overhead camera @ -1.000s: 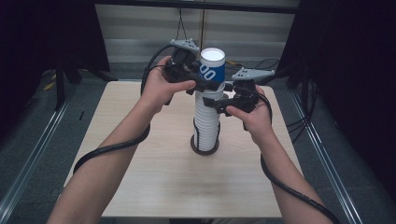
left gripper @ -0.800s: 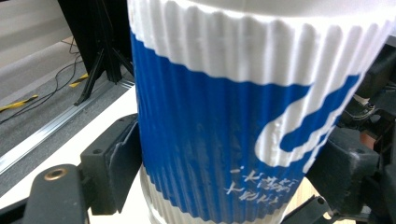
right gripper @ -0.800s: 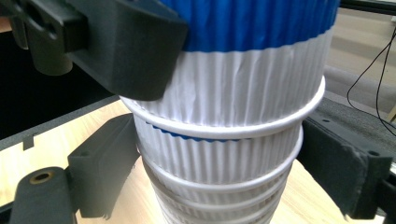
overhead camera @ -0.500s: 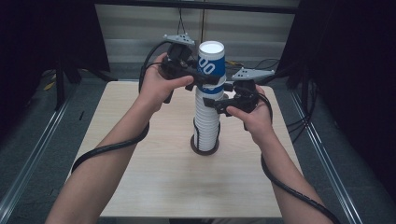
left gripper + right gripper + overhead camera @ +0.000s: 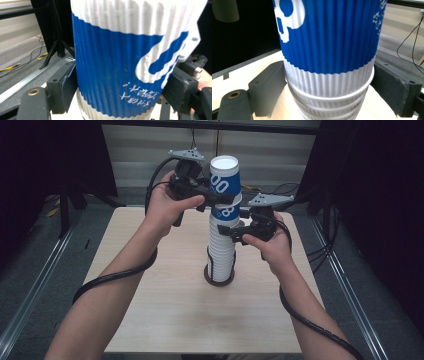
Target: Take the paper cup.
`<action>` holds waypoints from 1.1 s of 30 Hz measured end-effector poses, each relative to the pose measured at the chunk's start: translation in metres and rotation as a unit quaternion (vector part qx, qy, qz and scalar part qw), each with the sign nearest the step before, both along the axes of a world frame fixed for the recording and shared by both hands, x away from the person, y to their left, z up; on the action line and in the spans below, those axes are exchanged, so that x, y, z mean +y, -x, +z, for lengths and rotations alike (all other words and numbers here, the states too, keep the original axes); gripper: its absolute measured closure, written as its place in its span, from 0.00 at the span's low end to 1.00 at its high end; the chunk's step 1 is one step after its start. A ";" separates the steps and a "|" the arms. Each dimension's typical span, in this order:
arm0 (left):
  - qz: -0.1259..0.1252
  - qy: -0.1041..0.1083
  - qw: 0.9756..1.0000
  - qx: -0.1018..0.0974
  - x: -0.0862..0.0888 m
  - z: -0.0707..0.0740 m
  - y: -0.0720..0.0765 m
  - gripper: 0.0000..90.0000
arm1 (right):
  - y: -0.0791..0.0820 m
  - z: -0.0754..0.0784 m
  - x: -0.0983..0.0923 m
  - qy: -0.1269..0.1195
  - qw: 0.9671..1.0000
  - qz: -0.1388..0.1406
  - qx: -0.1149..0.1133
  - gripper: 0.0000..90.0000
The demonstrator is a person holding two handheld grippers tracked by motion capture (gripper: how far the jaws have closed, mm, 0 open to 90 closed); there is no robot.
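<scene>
A tall stack of upturned ribbed paper cups [image 5: 221, 252] stands on a dark disc [image 5: 218, 280] at the middle of the table. The top blue-and-white cup [image 5: 225, 177] [image 5: 112, 62] is raised partly off the blue cup beneath it [image 5: 226, 212] [image 5: 329, 35]. My left gripper [image 5: 222, 197] [image 5: 122, 87] has just been closing its jaws, and its pads now press on both sides of the top cup. Lower down, my right gripper [image 5: 227, 231] [image 5: 329, 87] is shut on the stack [image 5: 329, 102] just under the second cup's rim.
The light wooden table [image 5: 150, 310] has bare room all round the stack. Metal rails [image 5: 35, 290] run along the floor on both sides. A dark stand [image 5: 56, 47] and loose cables lie beyond the far edge.
The left gripper has risen with the top cup, which now sits higher above the second cup. The right gripper and the stack have stayed where they were.
</scene>
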State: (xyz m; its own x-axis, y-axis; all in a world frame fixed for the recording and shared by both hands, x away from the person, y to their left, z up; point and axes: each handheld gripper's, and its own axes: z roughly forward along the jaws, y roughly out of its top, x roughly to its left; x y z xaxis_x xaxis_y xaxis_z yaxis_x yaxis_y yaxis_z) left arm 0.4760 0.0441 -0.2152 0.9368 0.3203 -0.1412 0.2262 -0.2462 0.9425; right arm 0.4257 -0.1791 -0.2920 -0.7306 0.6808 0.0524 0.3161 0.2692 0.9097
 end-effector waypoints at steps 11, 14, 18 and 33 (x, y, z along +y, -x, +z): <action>0.008 -0.008 1.000 -0.006 0.004 0.009 0.000 0.24 | 0.000 -0.003 0.001 0.013 1.000 0.001 0.002 0.16; 0.009 -0.004 1.000 -0.004 0.004 0.010 0.000 0.24 | 0.000 -0.004 0.002 0.019 1.000 -0.001 0.000 0.16; 0.009 -0.001 1.000 -0.007 0.005 0.014 0.000 0.24 | 0.000 -0.004 0.001 0.018 1.000 0.001 0.001 0.16; 0.013 0.001 1.000 -0.014 0.012 0.028 -0.001 0.24 | 0.001 -0.002 0.001 0.026 1.000 0.002 0.003 0.16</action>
State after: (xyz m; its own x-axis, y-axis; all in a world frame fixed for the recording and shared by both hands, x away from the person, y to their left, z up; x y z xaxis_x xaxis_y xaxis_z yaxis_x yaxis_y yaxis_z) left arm 0.4768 0.0559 -0.1870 0.9318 0.3441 -0.1152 0.2054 -0.2387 0.9491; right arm 0.4249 -0.1783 -0.2942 -0.7330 0.6799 0.0216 0.3198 0.3165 0.8931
